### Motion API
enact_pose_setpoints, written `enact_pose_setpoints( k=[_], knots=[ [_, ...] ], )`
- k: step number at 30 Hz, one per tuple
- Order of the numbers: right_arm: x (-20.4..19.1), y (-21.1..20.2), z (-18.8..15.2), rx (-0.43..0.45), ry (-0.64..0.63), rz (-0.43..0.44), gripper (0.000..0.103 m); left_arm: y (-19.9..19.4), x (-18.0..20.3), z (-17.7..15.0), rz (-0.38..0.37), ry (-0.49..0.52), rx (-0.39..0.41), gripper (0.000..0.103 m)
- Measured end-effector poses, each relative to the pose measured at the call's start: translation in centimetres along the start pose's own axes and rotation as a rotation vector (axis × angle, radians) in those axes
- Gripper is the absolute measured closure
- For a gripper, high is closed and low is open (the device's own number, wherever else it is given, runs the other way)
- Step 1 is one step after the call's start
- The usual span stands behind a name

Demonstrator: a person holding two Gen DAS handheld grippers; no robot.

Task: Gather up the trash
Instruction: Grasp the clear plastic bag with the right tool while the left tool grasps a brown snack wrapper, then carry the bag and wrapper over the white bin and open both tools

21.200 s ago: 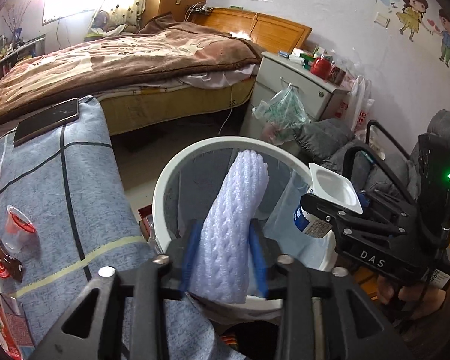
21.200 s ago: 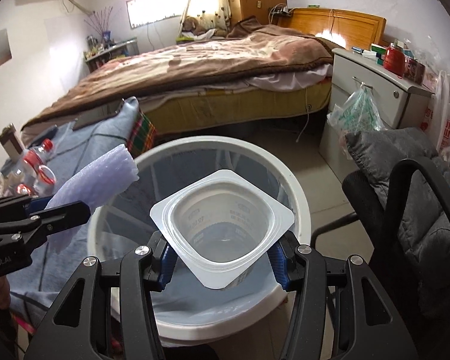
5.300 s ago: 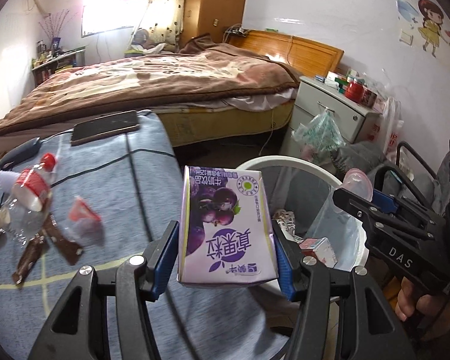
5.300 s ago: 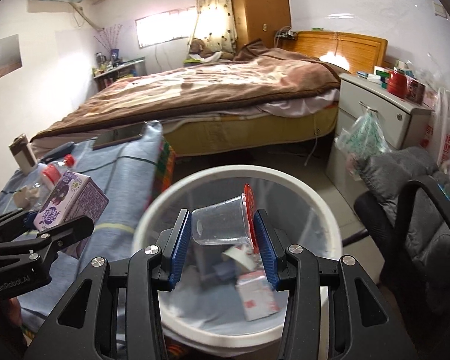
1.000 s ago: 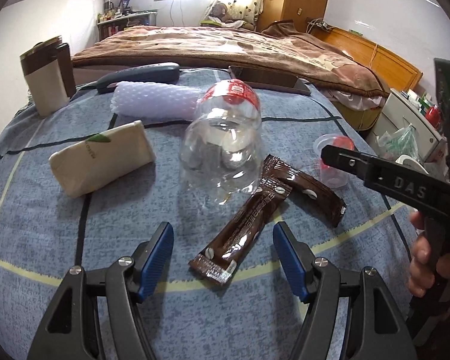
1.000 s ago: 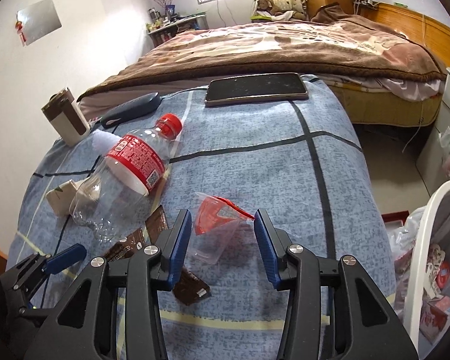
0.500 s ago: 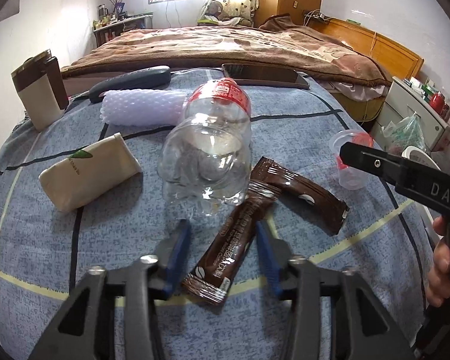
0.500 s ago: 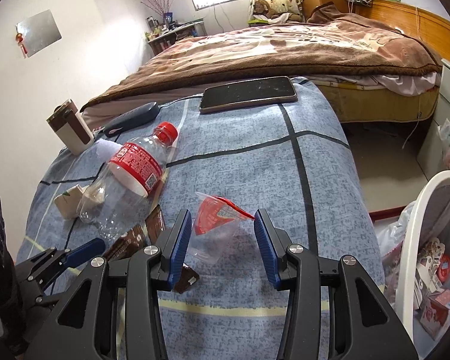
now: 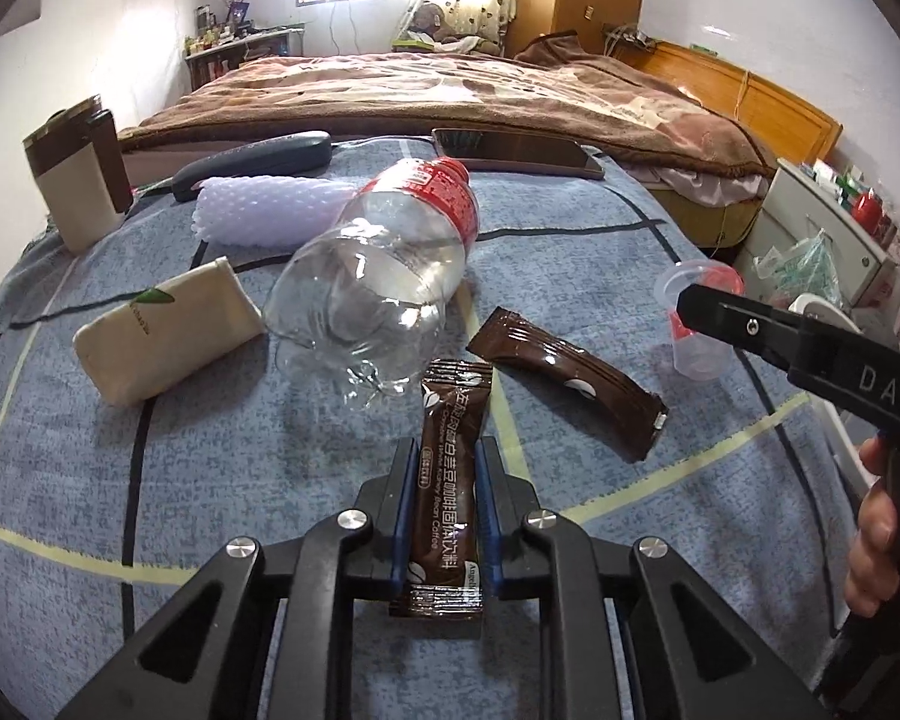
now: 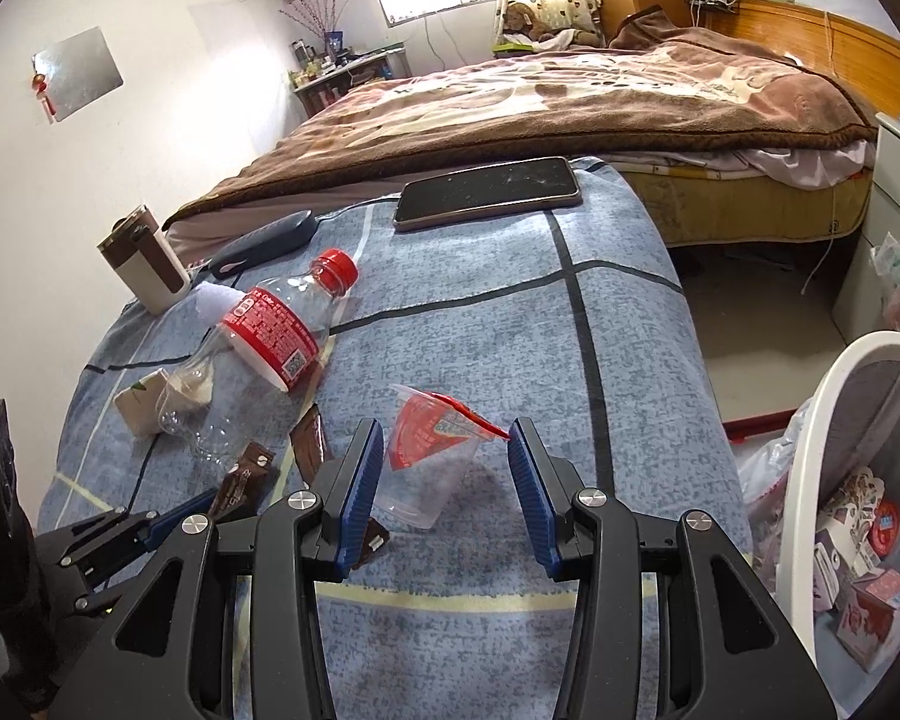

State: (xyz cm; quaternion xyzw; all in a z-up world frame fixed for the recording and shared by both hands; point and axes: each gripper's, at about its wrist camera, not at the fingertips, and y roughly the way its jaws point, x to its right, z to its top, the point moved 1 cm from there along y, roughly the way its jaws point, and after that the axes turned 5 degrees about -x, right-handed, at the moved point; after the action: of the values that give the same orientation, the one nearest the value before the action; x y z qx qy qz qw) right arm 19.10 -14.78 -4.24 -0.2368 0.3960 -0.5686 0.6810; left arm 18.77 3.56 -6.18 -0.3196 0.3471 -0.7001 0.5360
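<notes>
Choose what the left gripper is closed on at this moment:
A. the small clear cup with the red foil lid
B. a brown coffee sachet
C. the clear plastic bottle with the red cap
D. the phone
B: in the left wrist view, the left gripper has its blue pads pressed on both sides of a brown coffee sachet; the jaws have just been closing.

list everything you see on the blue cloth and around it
brown coffee sachet: 2, one in left claw, other lying right of it
clear plastic bottle: 1, red label, lying mid-cloth
clear plastic cup: 1, red lid, between right claw pads, untouched
white foam sleeve: 1, behind bottle
beige pouch: 1, left
phone: 1, dark, far edge
white bin: 1, right, holds trash
left claw: shut on sachet
right claw: open
</notes>
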Motion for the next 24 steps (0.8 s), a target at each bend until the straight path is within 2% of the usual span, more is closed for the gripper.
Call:
enact_pose_setpoints(
  k=[8, 24],
  knots=[
    [0.5, -0.8, -0.5, 0.009, 0.005, -0.003, 0.058, -1.3, 0.0, -0.6, -0.010, -0.027, 0.022, 0.083],
    [2.0, -4.3, -0.9, 0.068, 0.007, -0.019, 0.058, -4.7, 3.4, 0.2, -0.053, 0.025, 0.094, 0.083]
  ],
)
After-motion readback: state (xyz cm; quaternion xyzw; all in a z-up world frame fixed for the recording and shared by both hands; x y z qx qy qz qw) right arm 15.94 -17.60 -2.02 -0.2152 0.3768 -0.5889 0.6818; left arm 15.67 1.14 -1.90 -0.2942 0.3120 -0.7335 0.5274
